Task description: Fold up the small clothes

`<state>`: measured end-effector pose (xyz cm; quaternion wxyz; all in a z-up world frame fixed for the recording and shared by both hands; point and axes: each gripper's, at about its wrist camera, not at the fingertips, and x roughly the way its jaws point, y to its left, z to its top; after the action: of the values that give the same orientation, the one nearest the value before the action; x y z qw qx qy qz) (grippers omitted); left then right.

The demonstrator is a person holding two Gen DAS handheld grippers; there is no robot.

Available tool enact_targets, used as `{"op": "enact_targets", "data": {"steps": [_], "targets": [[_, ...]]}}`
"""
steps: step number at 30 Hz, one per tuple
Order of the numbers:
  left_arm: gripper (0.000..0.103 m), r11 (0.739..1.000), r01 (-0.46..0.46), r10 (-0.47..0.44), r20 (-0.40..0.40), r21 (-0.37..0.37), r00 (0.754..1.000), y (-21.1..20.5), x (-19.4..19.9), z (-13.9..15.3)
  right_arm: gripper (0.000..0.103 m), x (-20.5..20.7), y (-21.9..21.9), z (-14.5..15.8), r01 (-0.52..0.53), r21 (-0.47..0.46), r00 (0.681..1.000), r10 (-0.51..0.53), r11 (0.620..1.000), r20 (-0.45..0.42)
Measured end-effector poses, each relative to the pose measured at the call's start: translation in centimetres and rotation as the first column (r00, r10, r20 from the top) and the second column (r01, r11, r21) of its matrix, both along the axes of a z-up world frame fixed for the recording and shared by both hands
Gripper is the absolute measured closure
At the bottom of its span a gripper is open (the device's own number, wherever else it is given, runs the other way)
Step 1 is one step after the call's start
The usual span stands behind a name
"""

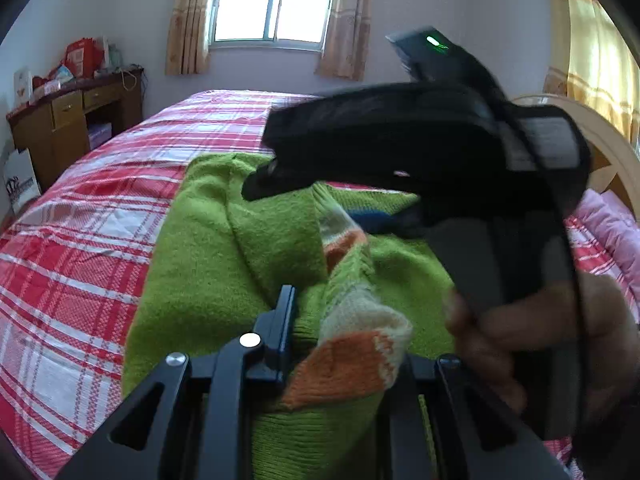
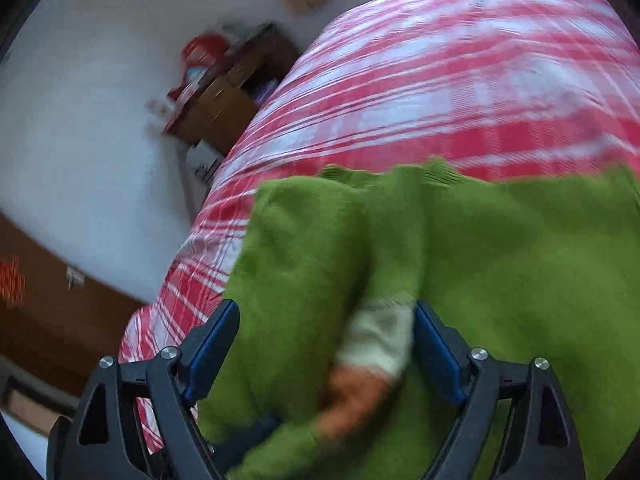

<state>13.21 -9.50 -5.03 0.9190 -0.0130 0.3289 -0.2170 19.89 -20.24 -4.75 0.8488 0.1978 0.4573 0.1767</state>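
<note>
1. Green knitted sweater [image 1: 224,240] spread on the bed [image 1: 80,208], over its red-and-white checked cover; body partly doubled over, one ridge of fabric running up the middle.
2. Striped sleeve cuff [image 1: 356,344], cream and orange, lifted off the sweater's body and pinched in the left hand-held gripper [image 1: 344,344]: jaws nearly closed, knit bunched between them, only the left finger plainly visible beside the cuff.
3. Right hand-held gripper [image 2: 324,344] standing well apart at the jaws, blue pads on either side of the same kind of striped cuff [image 2: 376,356] without pressing on it; nothing gripped there. Picture blurred, so contact with the fabric hard to rule out entirely.
4. Seen from the left wrist, right hand-held gripper's black body crossing above the sweater, held by a hand [image 1: 532,340] at the right edge.
5. Step in hand, by judgement: folding a sleeve in across the sweater's body, the cuff being carried by the left while the right has let go.
6. Next move likely calls for: laying the cuff flat on the green body, opening the left jaws, then seeking a fresh hold with the right, probably at a hem or side edge, for the next fold.
7. Care needed: soft knit sags and drags, so low and slow to avoid pulling the fold askew.
</note>
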Motion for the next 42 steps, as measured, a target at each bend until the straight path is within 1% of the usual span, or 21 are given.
{"op": "enact_targets", "data": {"steps": [1, 2, 3, 5, 7, 10, 13, 16, 18, 22, 24, 27, 30, 32, 34, 36, 37, 38, 39, 40, 42], "targets": [[0.084, 1.000, -0.001, 0.000, -0.005, -0.012, 1.000, 0.2, 0.1, 0.0, 0.072, 0.3, 0.6, 0.2, -0.009, -0.057, 1.000, 0.009, 0.998, 0.007], [0.083, 1.000, -0.001, 0.000, -0.010, -0.021, 1.000, 0.3, 0.2, 0.0, 0.080, 0.5, 1.0, 0.3, -0.011, -0.094, 1.000, 0.013, 0.995, 0.014], [0.083, 1.000, 0.000, 0.000, -0.016, -0.030, 1.000, 0.4, 0.2, 0.0, 0.081, 0.4, 1.2, 0.5, -0.004, -0.113, 1.000, 0.008, 0.994, 0.028], [0.083, 0.999, -0.001, 0.000, -0.020, -0.037, 1.000, 0.4, 0.2, 0.2, 0.085, -0.4, 1.3, 1.2, -0.001, -0.156, 0.997, 0.013, 0.988, 0.074], [0.084, 1.000, -0.006, 0.005, -0.019, -0.031, 1.000, 0.2, 0.1, 0.6, 0.087, -1.4, 1.1, 2.5, 0.002, -0.180, 0.991, 0.023, 0.984, 0.133], [0.084, 1.000, 0.016, -0.016, 0.013, -0.026, 1.000, -0.9, -0.3, 2.1, 0.089, -2.5, -0.3, 4.2, 0.017, -0.163, 0.983, 0.013, 0.987, 0.183], [0.084, 0.998, 0.066, -0.066, 0.052, 0.004, 0.996, -3.4, -1.3, 3.6, 0.089, -3.0, -2.6, 5.2, 0.040, -0.153, 0.981, -0.010, 0.987, 0.196], [0.084, 0.993, 0.118, -0.119, 0.071, 0.013, 0.990, -6.1, -2.0, 4.3, 0.089, -3.7, -6.5, 5.3, 0.097, -0.129, 0.979, -0.071, 0.987, 0.192], [0.084, 0.989, 0.148, -0.150, 0.068, 0.032, 0.986, -8.4, -2.3, 4.2, 0.089, -4.3, -9.2, 4.8, 0.127, -0.102, 0.978, -0.107, 0.987, 0.177], [0.084, 0.975, 0.206, -0.210, 0.045, 0.078, 0.977, -13.1, -2.9, 3.5, 0.090, -5.0, -13.6, 3.1, 0.184, -0.114, 0.977, -0.169, 0.976, 0.131], [0.085, 0.969, 0.224, -0.229, 0.032, 0.102, 0.973, -14.9, -3.1, 2.7, 0.090, -5.2, -15.4, 1.9, 0.200, -0.099, 0.976, -0.189, 0.975, 0.104], [0.086, 0.965, 0.236, -0.239, 0.005, 0.116, 0.971, -16.3, -3.0, 1.4, 0.090, -5.7, -17.4, -0.1, 0.225, -0.100, 0.973, -0.218, 0.969, 0.076], [0.086, 0.954, 0.253, -0.261, 0.034, 0.159, 0.965, -17.4, -3.7, 1.0, 0.090, -6.6, -18.4, -1.0, 0.249, -0.068, 0.966, -0.243, 0.966, 0.088], [0.086, 0.950, 0.276, -0.284, 0.040, 0.149, 0.958, -17.4, -3.9, 1.2, 0.090, -6.9, -18.3, -1.1, 0.262, -0.076, 0.962, -0.254, 0.962, 0.102], [0.081, 0.954, 0.269, -0.275, 0.027, 0.132, 0.961, -16.6, -4.0, 1.5, 0.089, -7.3, -18.0, -1.2, 0.274, -0.074, 0.958, -0.266, 0.959, 0.108], [0.071, 0.955, 0.282, -0.283, -0.006, 0.087, 0.959, -14.9, -4.0, 2.2, 0.083, -8.0, -18.2, -1.0, 0.273, -0.050, 0.959, -0.268, 0.961, 0.092], [0.058, 0.952, 0.302, -0.301, -0.020, 0.058, 0.953, -13.3, -4.4, 2.8, 0.080, -8.6, -18.4, -0.8, 0.279, -0.039, 0.958, -0.275, 0.960, 0.081], [0.049, 0.949, 0.313, -0.312, -0.018, 0.049, 0.950, -12.2, -5.0, 3.0, 0.073, -9.8, -18.8, -0.5, 0.301, -0.039, 0.952, -0.298, 0.953, 0.073], [0.030, 0.947, 0.318, -0.318, -0.010, 0.048, 0.948, -10.8, -5.5, 3.2, 0.064, -11.0, -19.1, -0.2, 0.331, -0.061, 0.943, -0.327, 0.942, 0.068], [0.021, 0.948, 0.315, -0.316, 0.015, 0.047, 0.948, -9.2, -6.4, 3.4, 0.050, -12.4, -19.5, 0.1, 0.363, -0.089, 0.931, -0.358, 0.927, 0.071], [0.020, 0.955, 0.295, -0.296, 0.067, 0.033, 0.953, -5.1, -7.9, 3.4, 0.048, -16.0, -20.1, 1.0, 0.412, -0.103, 0.910, -0.402, 0.905, 0.105]]}}
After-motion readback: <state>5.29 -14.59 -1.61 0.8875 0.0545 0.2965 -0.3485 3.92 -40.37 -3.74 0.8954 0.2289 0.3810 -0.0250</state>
